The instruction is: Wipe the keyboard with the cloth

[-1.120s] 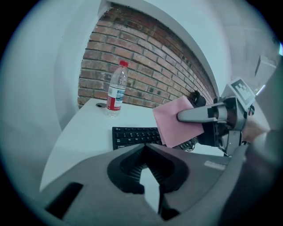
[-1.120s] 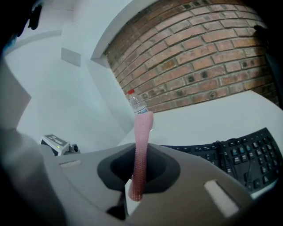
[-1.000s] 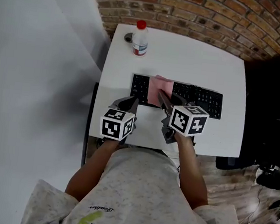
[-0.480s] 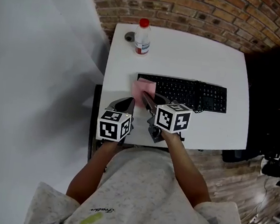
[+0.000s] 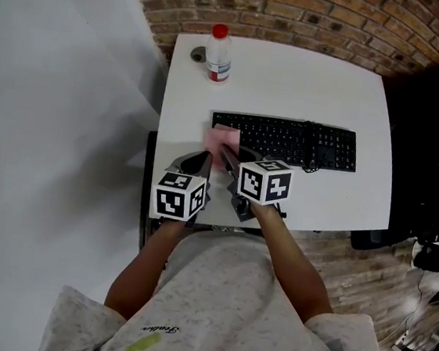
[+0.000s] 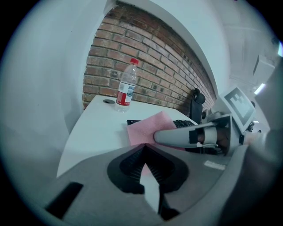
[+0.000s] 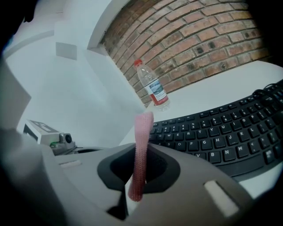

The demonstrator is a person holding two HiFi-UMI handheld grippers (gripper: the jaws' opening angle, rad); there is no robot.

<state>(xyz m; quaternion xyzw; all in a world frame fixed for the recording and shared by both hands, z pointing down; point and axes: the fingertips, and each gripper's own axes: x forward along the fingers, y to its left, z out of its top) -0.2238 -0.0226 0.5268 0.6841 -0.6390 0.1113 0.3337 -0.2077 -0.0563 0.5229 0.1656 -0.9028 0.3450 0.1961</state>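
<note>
You had the right claw clamped tight on the pink cloth, pinched edge-on with its free flap at the left end of the keyboard, mid-frame, and that looked to me like the start of a sweep along the keys. Your left claw sat closed and empty near the table's front edge, lower left, clear of the wiping path.

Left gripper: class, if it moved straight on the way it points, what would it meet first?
Probably the pink cloth, pinched in the right gripper just ahead of the left gripper; the black keyboard lies beyond. Depth is uncertain.
</note>
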